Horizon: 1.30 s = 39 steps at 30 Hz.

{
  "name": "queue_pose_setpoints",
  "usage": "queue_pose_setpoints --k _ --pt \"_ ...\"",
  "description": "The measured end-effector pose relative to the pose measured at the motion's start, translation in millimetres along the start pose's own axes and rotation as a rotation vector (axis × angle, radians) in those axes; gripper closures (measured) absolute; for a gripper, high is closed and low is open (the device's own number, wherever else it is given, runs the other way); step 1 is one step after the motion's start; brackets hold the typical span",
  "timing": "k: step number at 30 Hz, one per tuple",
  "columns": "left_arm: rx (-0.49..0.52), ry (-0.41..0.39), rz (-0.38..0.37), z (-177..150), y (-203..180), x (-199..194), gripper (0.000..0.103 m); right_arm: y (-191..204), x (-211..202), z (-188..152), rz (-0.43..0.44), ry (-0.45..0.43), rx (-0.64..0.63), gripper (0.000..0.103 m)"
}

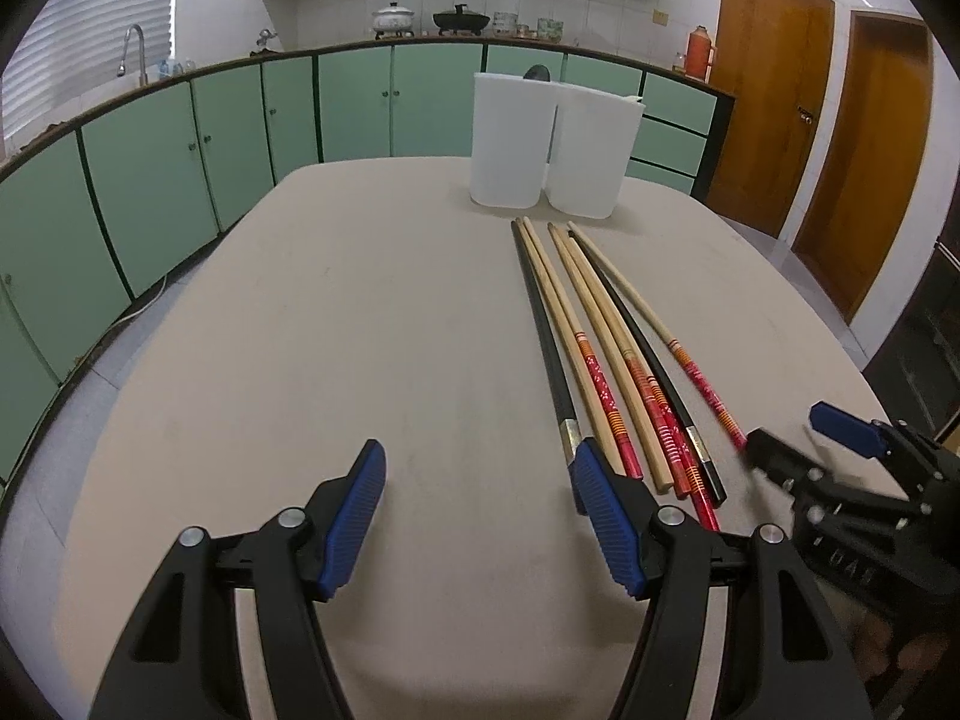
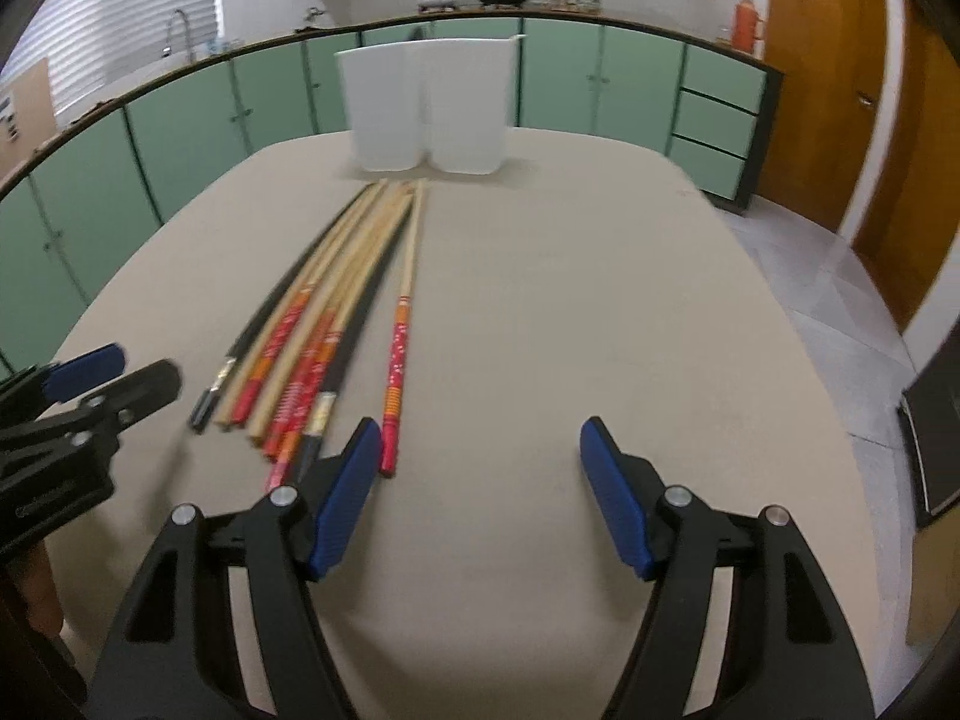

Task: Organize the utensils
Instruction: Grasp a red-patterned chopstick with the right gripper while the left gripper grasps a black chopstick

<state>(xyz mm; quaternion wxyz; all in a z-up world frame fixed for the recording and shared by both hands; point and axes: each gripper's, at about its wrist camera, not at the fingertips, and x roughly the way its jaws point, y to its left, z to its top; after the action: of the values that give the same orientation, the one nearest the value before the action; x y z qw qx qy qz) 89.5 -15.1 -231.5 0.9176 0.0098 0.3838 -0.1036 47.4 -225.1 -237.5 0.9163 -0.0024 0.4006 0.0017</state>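
Note:
Several long chopsticks (image 1: 606, 354), black ones and wooden ones with red patterned ends, lie side by side on the beige table (image 1: 336, 324), pointing at two white containers (image 1: 510, 138) at the far end. My left gripper (image 1: 480, 462) is open just left of the bundle, nothing between its fingers. Its right finger (image 1: 600, 504) hides the near end of the leftmost black chopstick. My right gripper (image 2: 480, 432) stands open to the right of the chopsticks (image 2: 336, 312), holding nothing. Its left finger (image 2: 348, 498) is next to one red-ended chopstick (image 2: 397, 354). Each view shows the other gripper (image 1: 798, 435) (image 2: 129, 375) beside the bundle.
Something dark pokes out of the left white container (image 2: 384, 108). Green cabinets (image 1: 252, 114) with a counter, a sink tap (image 1: 135, 48) and pots (image 1: 393, 18) run behind the table. Wooden doors (image 1: 774, 114) are at the right. A dark appliance (image 2: 936, 450) is near the table's right edge.

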Motion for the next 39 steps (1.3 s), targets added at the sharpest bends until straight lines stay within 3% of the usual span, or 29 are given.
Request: queue_pose_setpoints --k 4,7,10,13,16,18,20,21,37,39 --pt "-0.002 -0.009 0.002 0 1 -2 0.039 0 -7 -1 0.047 -0.018 -0.002 0.039" --pt "-0.003 -0.016 0.006 0 1 -4 0.039 8 -3 -4 0.084 0.006 -0.024 0.052" --pt "-0.003 -0.021 0.01 -3 1 -6 0.039 11 1 -8 0.082 0.009 -0.026 0.056" --pt "-0.004 -0.023 0.008 -4 0 -7 0.039 11 0 -8 0.08 -0.004 -0.022 0.068" --pt "0.002 -0.022 0.004 -5 -3 -7 0.039 12 1 -8 0.079 -0.012 -0.014 0.07" --pt "0.009 -0.023 0.0 -6 -5 -8 0.039 14 1 -8 0.078 -0.015 -0.019 0.079" --pt "0.012 -0.024 -0.003 -6 -5 -8 0.039 16 2 -8 0.066 -0.017 -0.033 0.096" --pt "0.013 -0.023 -0.004 -6 -5 -8 0.039 17 3 -7 0.063 -0.016 -0.039 0.097" --pt "0.012 0.009 -0.003 -14 -12 7 0.044 -6 1 -4 0.065 -0.017 0.038 0.098" --pt "0.011 0.003 0.005 -15 -14 8 0.05 -5 2 -4 0.067 -0.016 0.035 0.098"
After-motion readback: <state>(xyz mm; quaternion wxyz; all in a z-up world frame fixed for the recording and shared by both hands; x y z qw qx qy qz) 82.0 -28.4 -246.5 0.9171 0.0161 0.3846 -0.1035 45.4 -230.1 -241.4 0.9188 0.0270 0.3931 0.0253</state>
